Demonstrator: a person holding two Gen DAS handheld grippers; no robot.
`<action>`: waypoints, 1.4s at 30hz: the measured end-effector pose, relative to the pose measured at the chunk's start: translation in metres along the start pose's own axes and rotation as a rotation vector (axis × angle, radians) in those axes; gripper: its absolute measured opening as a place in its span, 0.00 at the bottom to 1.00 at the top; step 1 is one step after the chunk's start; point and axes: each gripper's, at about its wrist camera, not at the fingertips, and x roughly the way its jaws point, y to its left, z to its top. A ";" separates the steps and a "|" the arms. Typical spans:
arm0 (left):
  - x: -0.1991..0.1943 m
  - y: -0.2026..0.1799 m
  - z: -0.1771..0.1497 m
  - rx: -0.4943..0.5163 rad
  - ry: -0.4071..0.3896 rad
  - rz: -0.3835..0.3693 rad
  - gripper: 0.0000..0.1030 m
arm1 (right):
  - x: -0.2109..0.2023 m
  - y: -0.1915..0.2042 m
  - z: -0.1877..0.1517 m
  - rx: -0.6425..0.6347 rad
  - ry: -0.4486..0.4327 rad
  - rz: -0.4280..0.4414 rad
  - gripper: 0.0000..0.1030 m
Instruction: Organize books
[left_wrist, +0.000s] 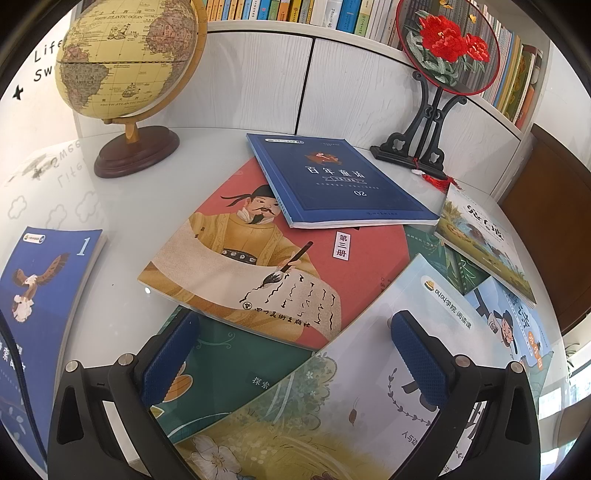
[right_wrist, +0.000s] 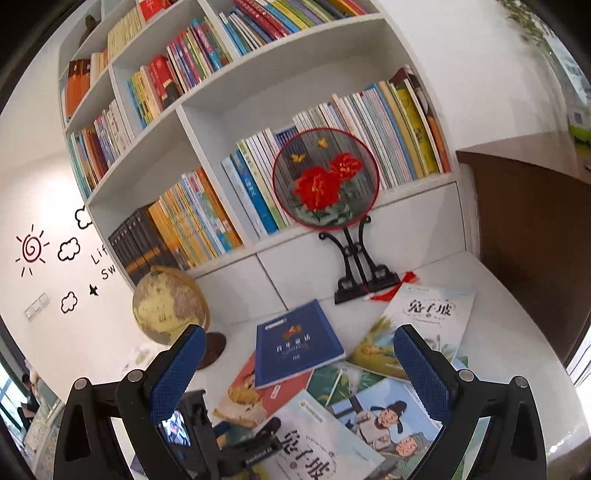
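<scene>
While both claws stood wide open and empty, the left gripper (left_wrist: 295, 354) hovered low over the red book (left_wrist: 258, 266) mid-table (left_wrist: 155, 199), its long axis running toward the shelf side, the right gripper (right_wrist: 299, 373) higher, farther.

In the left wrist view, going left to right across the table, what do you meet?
Blue book marked 1 → globe → red book with the calligrapher → dark blue book marked 02, lying on the red one → fan stand → pale book at the right edge.
</scene>
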 end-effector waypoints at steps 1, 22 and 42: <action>0.000 0.000 0.000 0.000 0.000 0.000 1.00 | -0.001 -0.002 -0.002 0.013 0.014 0.012 0.99; 0.000 0.000 0.001 0.001 0.000 -0.001 1.00 | 0.011 -0.043 -0.158 0.340 0.349 0.027 0.99; -0.006 -0.006 -0.005 -0.059 -0.007 0.061 1.00 | 0.067 -0.012 -0.180 0.302 0.467 0.025 0.98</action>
